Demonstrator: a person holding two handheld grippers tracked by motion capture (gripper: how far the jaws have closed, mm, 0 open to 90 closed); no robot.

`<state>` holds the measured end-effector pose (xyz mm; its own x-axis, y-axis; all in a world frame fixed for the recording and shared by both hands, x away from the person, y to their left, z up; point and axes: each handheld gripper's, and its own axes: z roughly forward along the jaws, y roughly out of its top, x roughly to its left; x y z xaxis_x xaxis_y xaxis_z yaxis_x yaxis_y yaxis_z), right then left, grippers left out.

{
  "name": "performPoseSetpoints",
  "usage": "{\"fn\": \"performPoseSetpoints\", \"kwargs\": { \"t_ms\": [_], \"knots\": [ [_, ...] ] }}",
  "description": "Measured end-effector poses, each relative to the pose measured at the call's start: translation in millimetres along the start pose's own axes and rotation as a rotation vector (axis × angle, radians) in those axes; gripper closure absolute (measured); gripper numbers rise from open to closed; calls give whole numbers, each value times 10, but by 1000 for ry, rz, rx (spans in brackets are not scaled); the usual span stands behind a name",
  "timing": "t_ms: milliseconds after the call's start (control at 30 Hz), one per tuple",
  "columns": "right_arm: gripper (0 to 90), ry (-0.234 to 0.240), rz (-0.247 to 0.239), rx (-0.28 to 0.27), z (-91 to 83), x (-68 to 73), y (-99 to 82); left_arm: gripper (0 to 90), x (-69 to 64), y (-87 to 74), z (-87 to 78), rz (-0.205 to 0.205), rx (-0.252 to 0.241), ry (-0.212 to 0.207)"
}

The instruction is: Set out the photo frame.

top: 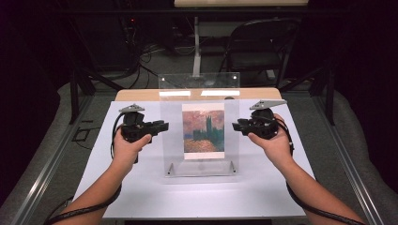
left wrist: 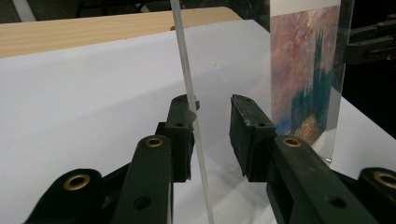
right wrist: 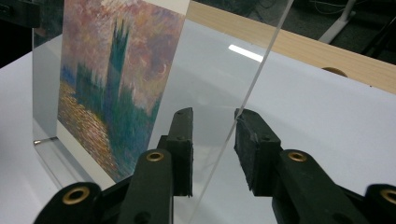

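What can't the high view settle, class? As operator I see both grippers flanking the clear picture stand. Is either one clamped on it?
Observer: In the left gripper view, the left gripper has the picture stand's side edge between its jaws, with a clear gap at the right-hand pad.
Operator: And the other one?
Observer: The right gripper straddles the opposite edge. There is space beside its left-hand pad, so it isn't clamped either.

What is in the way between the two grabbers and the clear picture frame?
Nothing visible. The left gripper and the right gripper each already have a side edge of the clear frame between their open jaws, with only white table around.
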<state>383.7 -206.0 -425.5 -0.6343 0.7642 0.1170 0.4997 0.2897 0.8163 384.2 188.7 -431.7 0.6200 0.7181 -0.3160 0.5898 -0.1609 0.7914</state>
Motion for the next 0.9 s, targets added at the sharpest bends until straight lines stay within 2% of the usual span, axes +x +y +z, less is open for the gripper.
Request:
{"fn": "performPoseSetpoints", "kwargs": {
  "t_ms": [200,533,667,900],
  "knots": [
    [703,14,3,-18,-84,49,-50,714,-81,-63,-74,-13,-15,1],
    [721,16,4,-45,-217,166,-148,715,-215,-179,-185,40,-38,7],
    [724,16,-25,-57,-286,226,-213,714,-268,-266,-241,43,-62,-8],
    [727,32,-33,-93,-393,323,-347,706,-378,-425,-332,72,-95,-16]
  ]
}}
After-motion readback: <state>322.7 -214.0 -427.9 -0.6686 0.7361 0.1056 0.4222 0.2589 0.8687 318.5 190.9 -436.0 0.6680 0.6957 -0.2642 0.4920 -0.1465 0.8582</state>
